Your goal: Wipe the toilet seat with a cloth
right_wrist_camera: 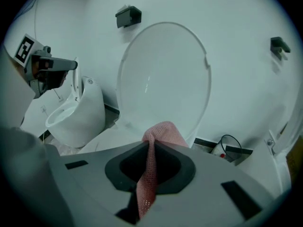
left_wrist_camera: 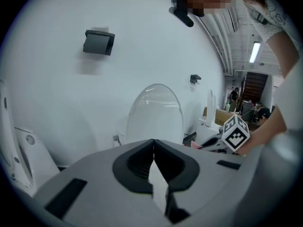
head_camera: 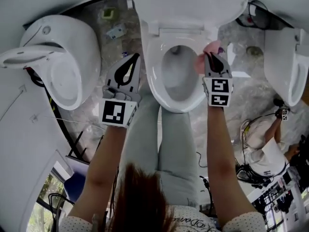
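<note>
Right gripper point(head_camera: 209, 56) clamped pink cloth point(head_camera: 199, 65) at toilet seat point(head_camera: 153, 76), upper centre, left gripper point(head_camera: 136, 57) closed empty, left of seat

Cloth point(head_camera: 199, 64) at toilet seat point(head_camera: 153, 79) R rim; L gripper point(head_camera: 136, 57) just L of seat.

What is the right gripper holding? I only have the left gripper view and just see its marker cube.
Observer: Right gripper is shut on a pink cloth; a strip of it runs back between the jaws.
Operator: Where is it against the seat?
Observer: In the head view the cloth sits at the toilet seat's right rim, toward the hinge end. Contact isn't clear.
Operator: And my side?
Observer: Left gripper is off the seat, over the floor to its left.
</note>
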A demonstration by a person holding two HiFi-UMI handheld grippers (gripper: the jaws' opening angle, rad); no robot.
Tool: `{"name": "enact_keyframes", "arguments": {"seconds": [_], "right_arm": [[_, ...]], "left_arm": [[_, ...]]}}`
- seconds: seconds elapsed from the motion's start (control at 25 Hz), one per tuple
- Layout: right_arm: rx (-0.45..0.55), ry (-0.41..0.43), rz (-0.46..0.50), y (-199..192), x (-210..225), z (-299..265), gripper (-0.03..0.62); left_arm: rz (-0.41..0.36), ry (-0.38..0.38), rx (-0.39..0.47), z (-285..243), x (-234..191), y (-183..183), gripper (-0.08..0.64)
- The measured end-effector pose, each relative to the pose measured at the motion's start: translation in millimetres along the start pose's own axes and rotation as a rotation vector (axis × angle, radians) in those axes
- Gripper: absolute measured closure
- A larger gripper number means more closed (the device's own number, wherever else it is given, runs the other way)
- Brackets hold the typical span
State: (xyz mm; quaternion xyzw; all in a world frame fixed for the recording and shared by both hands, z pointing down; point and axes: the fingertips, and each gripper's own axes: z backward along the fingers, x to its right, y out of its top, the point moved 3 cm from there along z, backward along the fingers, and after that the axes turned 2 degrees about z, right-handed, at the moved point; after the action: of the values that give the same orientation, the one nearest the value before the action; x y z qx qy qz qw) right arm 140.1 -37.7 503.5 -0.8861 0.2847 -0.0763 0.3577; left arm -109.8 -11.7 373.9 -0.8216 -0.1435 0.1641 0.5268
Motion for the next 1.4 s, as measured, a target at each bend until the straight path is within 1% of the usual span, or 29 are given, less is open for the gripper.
{"name": "enact_keyframes", "arguments": {"seconds": [0.08, 0.16, 0.36, 0.52, 0.8, 0.96, 1.16, 1.4], "right_arm": [[0.022, 0.007, -0.001, 16.8, -0.8, 22.8, 0.557], [0.052, 0.011, 0.001, 37.4, 2.0, 42.6, 0.557], [0.133, 0.022, 0.028, 92.5, 7.1, 94.4, 0.557], [0.204, 0.029, 0.043, 134.5, 10.9, 140.4, 0.557], [0.315, 0.033, 0.081, 197.1, 13.1, 208.8, 0.557], [0.392, 0.038, 0.058, 225.8, 15.7, 249.2, 0.557], [0.492, 0.03, 0.037, 262.1, 20.5, 294.7, 0.557], [0.62, 0.018, 0.012, 298.9, 23.9, 343.9, 0.557]], "left_arm": [[0.004, 0.025, 0.013, 6.1, 2.1, 22.4, 0.555], [0.0, 0.039, 0.045, 7.7, 7.2, 48.5, 0.555], [-0.022, 0.003, 0.112, 12.3, 36.9, 105.5, 0.555], [-0.045, -0.007, 0.126, 24.2, 53.0, 141.3, 0.555], [-0.081, -0.038, 0.167, 38.7, 78.5, 201.0, 0.555], [-0.089, -0.065, 0.195, 53.3, 95.1, 231.2, 0.555], [-0.088, -0.059, 0.224, 71.9, 101.3, 262.0, 0.555], [-0.122, -0.081, 0.267, 93.6, 111.5, 299.3, 0.555]]}}
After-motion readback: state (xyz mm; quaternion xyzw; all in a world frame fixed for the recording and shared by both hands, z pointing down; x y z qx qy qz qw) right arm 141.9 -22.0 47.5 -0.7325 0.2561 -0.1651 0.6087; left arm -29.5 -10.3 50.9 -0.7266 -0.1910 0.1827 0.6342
